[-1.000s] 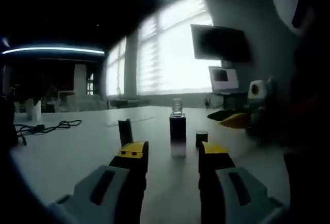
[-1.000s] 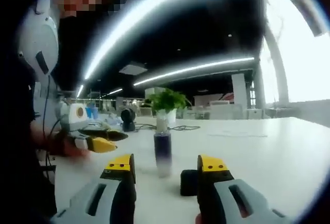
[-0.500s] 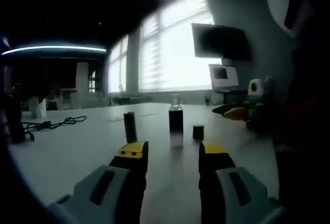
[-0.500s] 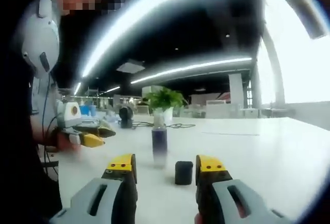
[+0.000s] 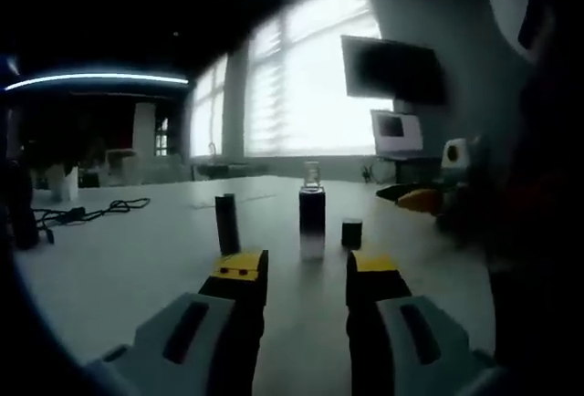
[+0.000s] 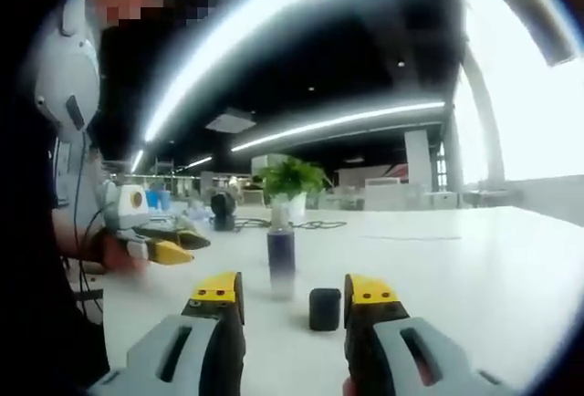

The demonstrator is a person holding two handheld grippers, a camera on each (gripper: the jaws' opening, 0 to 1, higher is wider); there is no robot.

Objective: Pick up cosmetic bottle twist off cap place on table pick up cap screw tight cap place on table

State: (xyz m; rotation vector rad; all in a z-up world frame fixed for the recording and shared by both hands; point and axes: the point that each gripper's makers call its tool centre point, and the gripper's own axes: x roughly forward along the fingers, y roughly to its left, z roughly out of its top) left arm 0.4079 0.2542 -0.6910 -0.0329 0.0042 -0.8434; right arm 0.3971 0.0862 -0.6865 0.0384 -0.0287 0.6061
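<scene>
The worktop (image 5: 119,277) is a broad white table surface that carries every task item. In the left gripper view its far edge runs below the bright windows.

The cosmetic bottle (image 5: 312,222) stands upright near the middle of the worktop, well in from every visible edge. It has a dark body and a bare, clear threaded neck, so the cap is off. In the right gripper view the bottle (image 6: 281,261) stands beyond the jaw tips, in front of a potted plant (image 6: 290,182) that sits toward the far edge.

The cap (image 6: 324,308) stands alone on the worktop, just beside the bottle and apart from it. In the left gripper view the cap (image 5: 351,233) is a short dark cylinder to the right of the bottle. A separate dark upright cylinder (image 5: 226,224) stands on the other side of the bottle; its purpose cannot be determined.

The left gripper (image 5: 304,271) is released, jaws apart, holding nothing, aimed at the bottle. The right gripper (image 6: 294,291) is likewise released and empty, with the cap just ahead between its jaw lines.

Task status, as judged: bottle pickup, cap removal and set-down appear complete. Remaining steps: grasp the cap, hold the bottle, screw the cap tight, and place the bottle on the worktop.
</scene>
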